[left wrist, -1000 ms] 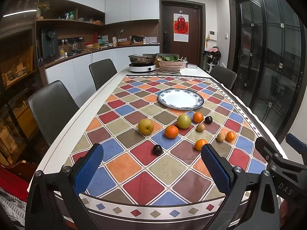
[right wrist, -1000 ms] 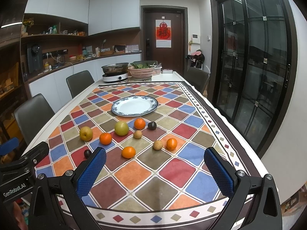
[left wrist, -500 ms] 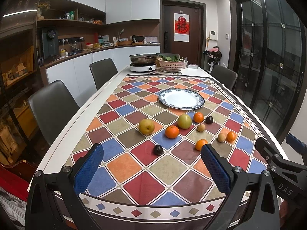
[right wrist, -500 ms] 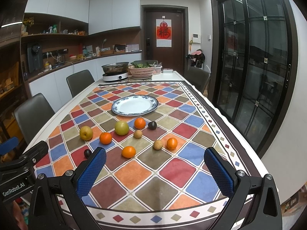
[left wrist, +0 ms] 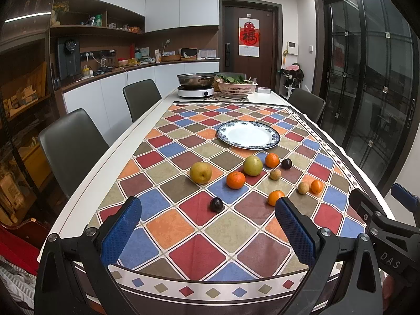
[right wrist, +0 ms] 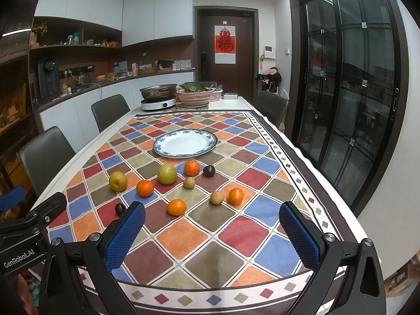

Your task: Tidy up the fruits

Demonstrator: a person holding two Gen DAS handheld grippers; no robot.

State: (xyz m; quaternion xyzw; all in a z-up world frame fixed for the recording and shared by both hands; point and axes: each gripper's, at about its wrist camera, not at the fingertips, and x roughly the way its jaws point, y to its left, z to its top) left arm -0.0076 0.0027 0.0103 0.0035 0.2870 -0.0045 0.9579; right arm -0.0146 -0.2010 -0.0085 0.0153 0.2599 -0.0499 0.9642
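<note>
Left wrist view: left gripper (left wrist: 207,232) is hovering over the near table edge, jaws wide apart, nothing between them; the pads (left wrist: 121,232) are blue with a knurled, dotted rubber texture on black angular arms. The plate (left wrist: 273,137), round glossy white ceramic with a blue patterned rim, is sitting bare on the diamond-check tablecloth (left wrist: 183,252). All fruit is lying on the cloth on the near side of the plate: a round yellow pear (left wrist: 200,172) near-left of it, a smooth green apple (left wrist: 252,165) just near of it, an orange (left wrist: 272,160) and a dark plum (left wrist: 286,163) near-right of it. Nearer still from the plate are a dimpled orange (left wrist: 235,180), a small tan matte round fruit (left wrist: 275,174), a second tan one (left wrist: 303,187) touching or nearly touching a small orange (left wrist: 316,186), another orange (left wrist: 275,197), and a second dark plum (left wrist: 216,204) lying nearest the gripper. The right gripper (left wrist: 388,225) is showing at the right edge. Right wrist view: right gripper (right wrist: 212,236) is likewise hanging over the near edge, jaws spread wide and empty, same blue textured pads (right wrist: 299,239). The plate (right wrist: 162,147) is showing empty here too. Beyond the plate, a metal pan on a white round cooker (right wrist: 158,103) is standing beside a pink ribbed basket (right wrist: 194,99) of greens.
</note>
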